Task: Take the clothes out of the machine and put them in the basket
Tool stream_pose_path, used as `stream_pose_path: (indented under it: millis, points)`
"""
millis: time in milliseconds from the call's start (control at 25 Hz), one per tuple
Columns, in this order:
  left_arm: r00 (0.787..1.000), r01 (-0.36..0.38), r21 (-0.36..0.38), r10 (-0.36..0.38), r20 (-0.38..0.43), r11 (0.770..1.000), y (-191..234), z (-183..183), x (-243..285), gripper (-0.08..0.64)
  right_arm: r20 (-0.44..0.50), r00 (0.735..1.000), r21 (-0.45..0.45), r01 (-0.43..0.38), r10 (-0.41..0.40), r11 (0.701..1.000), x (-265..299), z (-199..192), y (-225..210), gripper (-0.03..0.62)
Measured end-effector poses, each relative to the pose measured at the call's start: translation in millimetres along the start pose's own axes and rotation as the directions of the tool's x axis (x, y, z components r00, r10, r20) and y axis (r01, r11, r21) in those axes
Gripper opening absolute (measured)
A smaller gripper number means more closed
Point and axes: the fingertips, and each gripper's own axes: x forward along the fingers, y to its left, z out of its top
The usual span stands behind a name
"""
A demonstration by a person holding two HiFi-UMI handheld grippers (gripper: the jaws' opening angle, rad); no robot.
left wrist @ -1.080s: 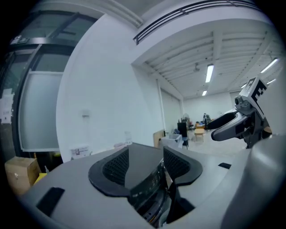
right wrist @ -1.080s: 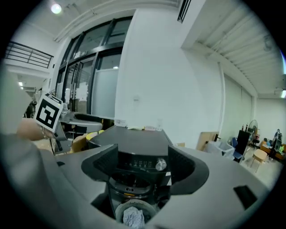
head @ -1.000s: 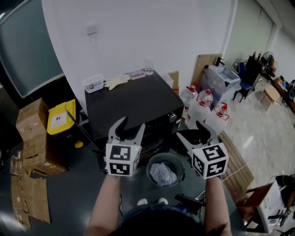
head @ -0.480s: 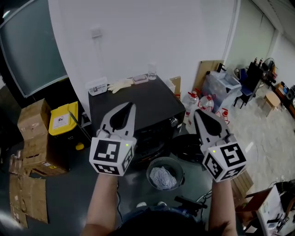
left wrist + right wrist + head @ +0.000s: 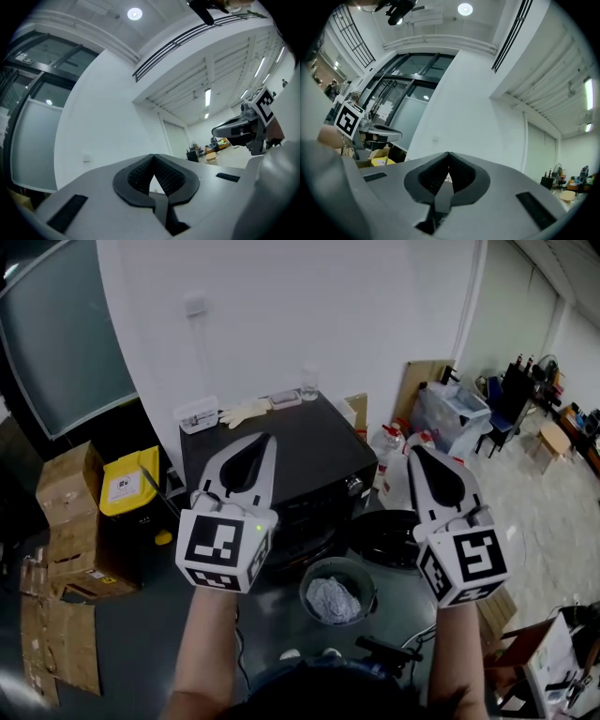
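Observation:
The black washing machine (image 5: 281,460) stands against the white wall, its round door (image 5: 384,538) swung open at the lower right. In front of it a grey basket (image 5: 361,576) holds a pale bundled cloth (image 5: 333,599). Both grippers are raised high above the machine and point toward the wall. My left gripper (image 5: 267,439) (image 5: 153,155) has just closed its jaws and is shut with nothing between the pads. My right gripper (image 5: 412,451) (image 5: 448,153) has done the same and is also empty. Each gripper shows in the other's view: the right gripper (image 5: 239,131) and the left gripper (image 5: 370,129).
On the machine's top lie a white glove (image 5: 242,412), a small box (image 5: 195,415) and a glass (image 5: 308,383). A yellow bin (image 5: 122,482) and cardboard boxes (image 5: 66,488) stand at the left. Water jugs (image 5: 398,451) and a wooden pallet (image 5: 495,610) are at the right.
Both grippers have risen in front of the machine and tipped up. Their jaws went from wide open to shut, with nothing in them.

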Motion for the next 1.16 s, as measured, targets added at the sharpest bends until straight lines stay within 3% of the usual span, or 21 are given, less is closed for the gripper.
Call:
stream_pose_path:
  millis: [360,1160]
  points:
    - [1.000,0.009,-0.032,-0.009,0.016,0.999,4,3,6,0.002,0.008,1.000,-0.034,0.020,-0.019,0.999,0,2,-7,0.000]
    - [1.000,-0.014,-0.018,0.014,0.006,1.000,13,3,10,0.002,-0.016,0.999,-0.005,0.052,-0.052,0.999,4,-6,-8,0.000]
